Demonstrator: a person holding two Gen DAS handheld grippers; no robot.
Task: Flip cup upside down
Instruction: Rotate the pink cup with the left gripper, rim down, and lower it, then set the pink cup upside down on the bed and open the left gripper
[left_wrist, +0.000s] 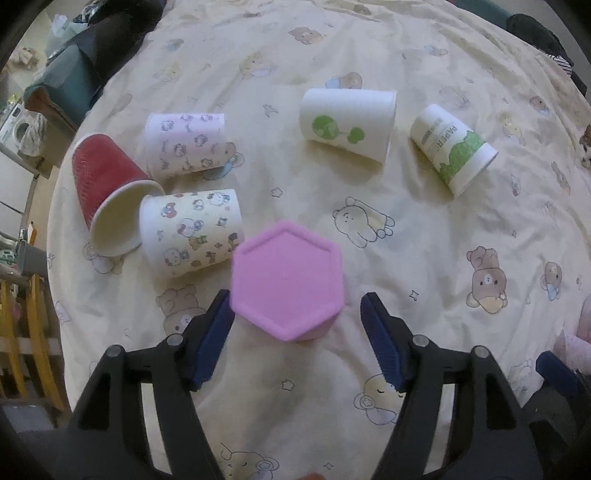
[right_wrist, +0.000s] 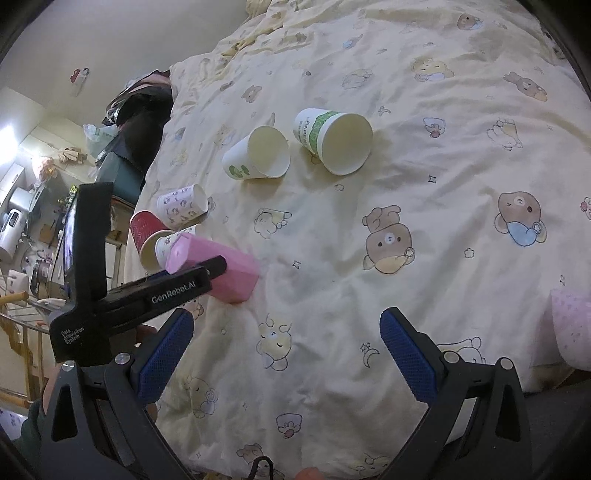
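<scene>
Pink hexagonal plastic cup (left_wrist: 287, 282) stands base-up on the cream bear-print bedsheet (left_wrist: 424, 229), between my released left claw's (left_wrist: 297, 310) blue fingers (left_wrist: 214, 339), with five paper cups lying beyond it. From my right claw (right_wrist: 286, 332), also spread wide over the sheet, the pink cup (right_wrist: 221, 269) sits far left behind the left claw's black arm, with cluttered shelves (right_wrist: 22, 221) past the bed's edge.

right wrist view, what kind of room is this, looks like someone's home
Most likely a bedroom in a home. The cups lie on a bed under a cream bear-print quilt, with a pile of dark clothes at its far end and cluttered shelves with small appliances beside it.
</scene>
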